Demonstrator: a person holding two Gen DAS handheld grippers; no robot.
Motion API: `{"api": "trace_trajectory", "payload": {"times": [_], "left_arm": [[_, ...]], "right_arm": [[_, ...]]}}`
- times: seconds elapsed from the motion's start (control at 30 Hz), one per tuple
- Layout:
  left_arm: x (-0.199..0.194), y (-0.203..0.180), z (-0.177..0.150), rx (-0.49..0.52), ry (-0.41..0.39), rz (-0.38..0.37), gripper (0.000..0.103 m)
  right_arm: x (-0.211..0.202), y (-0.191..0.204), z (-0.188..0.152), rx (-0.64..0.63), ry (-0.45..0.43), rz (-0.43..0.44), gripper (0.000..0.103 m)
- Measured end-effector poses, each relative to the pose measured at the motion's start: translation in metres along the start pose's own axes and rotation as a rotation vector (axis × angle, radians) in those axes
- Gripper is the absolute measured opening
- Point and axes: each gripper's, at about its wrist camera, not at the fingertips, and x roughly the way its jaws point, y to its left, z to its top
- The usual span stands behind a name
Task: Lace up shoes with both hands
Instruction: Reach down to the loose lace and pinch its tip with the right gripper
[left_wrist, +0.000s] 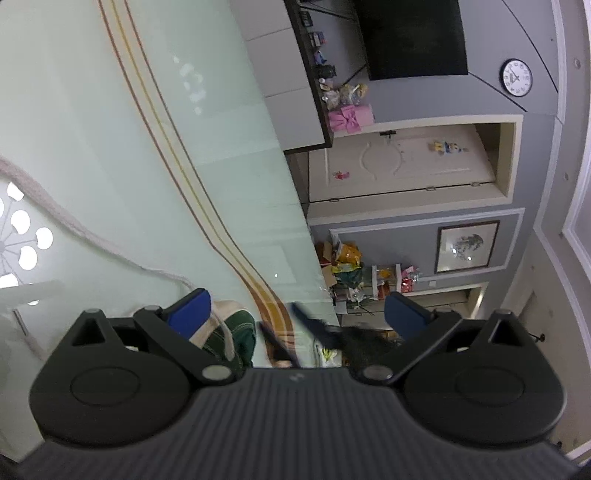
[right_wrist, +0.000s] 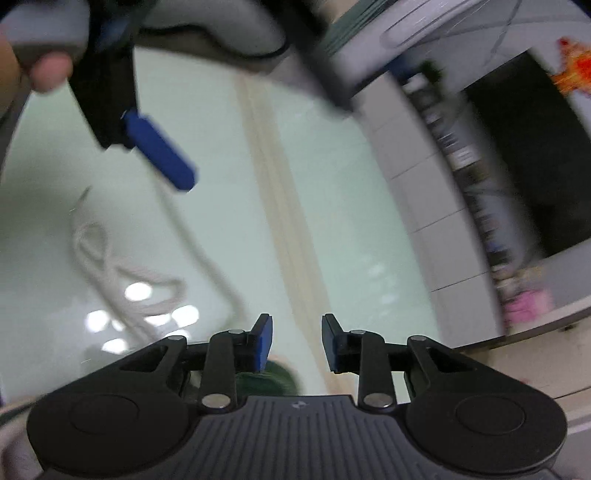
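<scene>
While both tongs hang above the pale green glass desk (left_wrist: 110, 110), nothing is gripped by either. The left tongs (left_wrist: 295, 314) are spread wide, blue pads (left_wrist: 190, 308) well apart and empty; the right tongs (right_wrist: 297, 343) are parted more narrowly, also empty. The thick white braided shoelace (left_wrist: 51, 210) is seen lying slack across the desk, running toward the left pad without being caught by it; in the blurred right wrist view it appears as loose loops (right_wrist: 110, 266) on the glass. The green canvas shoe with cream trim (left_wrist: 229, 332) sits just beneath the left tongs, largely hidden by the tool body; a dark green patch (right_wrist: 273, 376) is noted low under the right tongs, probably the same shoe.

The lace is judged to have been let fall for regrasping. The left tool is rolled sideways, the room appearing turned on its side. It is seen in the right view, high and angled down, with a fingertip (right_wrist: 50, 74) on its grey handle. Heavy blur suggests the right tool is swinging.
</scene>
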Motion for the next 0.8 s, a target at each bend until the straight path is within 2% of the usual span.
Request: {"api": "trace_trajectory", "payload": {"times": [0.13,0.2,0.33,0.4,0.43,0.47,0.5,0.63,0.7,0.8], "left_arm": [[0.000,0.002,0.003,0.003,0.016,0.000,0.103],[0.000,0.002,0.004,0.001,0.020,-0.005,0.103],[-0.001,0.004,0.005,-0.007,0.020,-0.005,0.103],[-0.002,0.005,0.006,-0.010,0.019,-0.002,0.103],[-0.003,0.006,0.005,-0.011,0.018,-0.002,0.103],[-0.003,0.006,0.004,-0.012,0.018,-0.002,0.103],[-0.004,0.005,0.003,-0.011,0.019,-0.004,0.103],[-0.003,0.004,0.001,-0.009,0.027,-0.008,0.103],[-0.003,0.004,-0.001,-0.010,0.028,-0.007,0.103],[-0.003,0.003,-0.002,-0.005,0.028,0.002,0.103]], "right_arm": [[0.035,0.000,0.017,-0.038,0.081,0.088,0.031],[0.052,-0.005,0.026,-0.058,0.176,0.142,0.031],[0.065,-0.007,0.033,-0.064,0.236,0.167,0.031],[0.070,-0.009,0.033,-0.042,0.239,0.163,0.027],[0.070,-0.009,0.032,-0.036,0.235,0.155,0.020],[0.069,-0.009,0.030,-0.028,0.226,0.135,0.014],[0.068,-0.009,0.028,-0.021,0.207,0.115,0.002],[0.060,-0.009,0.020,0.022,0.132,0.034,0.002],[0.033,-0.015,0.014,0.134,0.007,-0.082,0.002],[0.003,-0.021,0.007,0.227,-0.099,-0.137,0.002]]}}
